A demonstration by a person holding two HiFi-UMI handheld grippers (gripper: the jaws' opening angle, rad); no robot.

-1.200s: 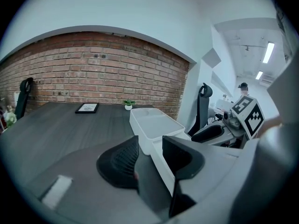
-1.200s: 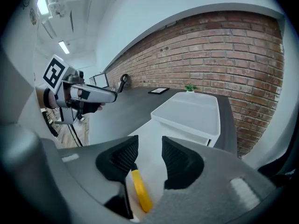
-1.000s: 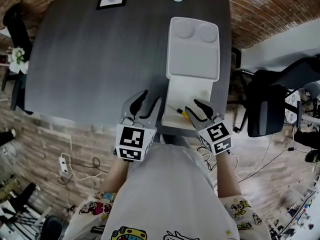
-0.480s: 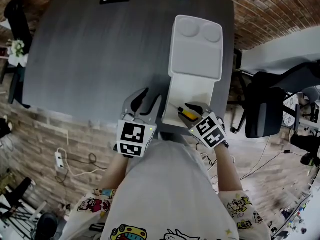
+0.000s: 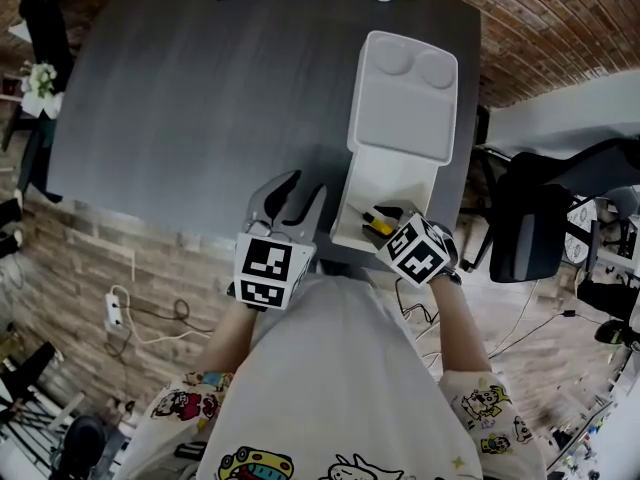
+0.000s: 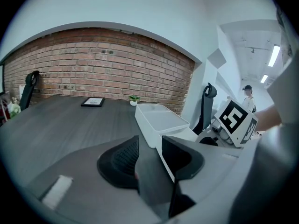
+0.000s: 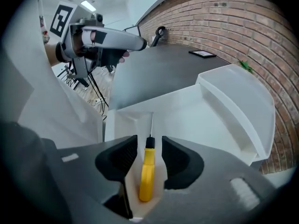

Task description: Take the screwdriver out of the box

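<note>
At the lower centre of the right gripper view, your right hand-held gripper point(image 7: 149, 146) points down into the white box point(image 7: 219, 120). Its jaws are wide and have just been opening, and the yellow-handled screwdriver point(image 7: 146, 174) lies between them on the box floor, clear of both pads. Your left hand-held gripper point(image 6: 150, 146) hovers just left of the box over the dark surface point(image 5: 200, 98), jaws apart and empty; beyond, the open lid point(image 5: 405, 98) stretches toward the head view's top.
</note>
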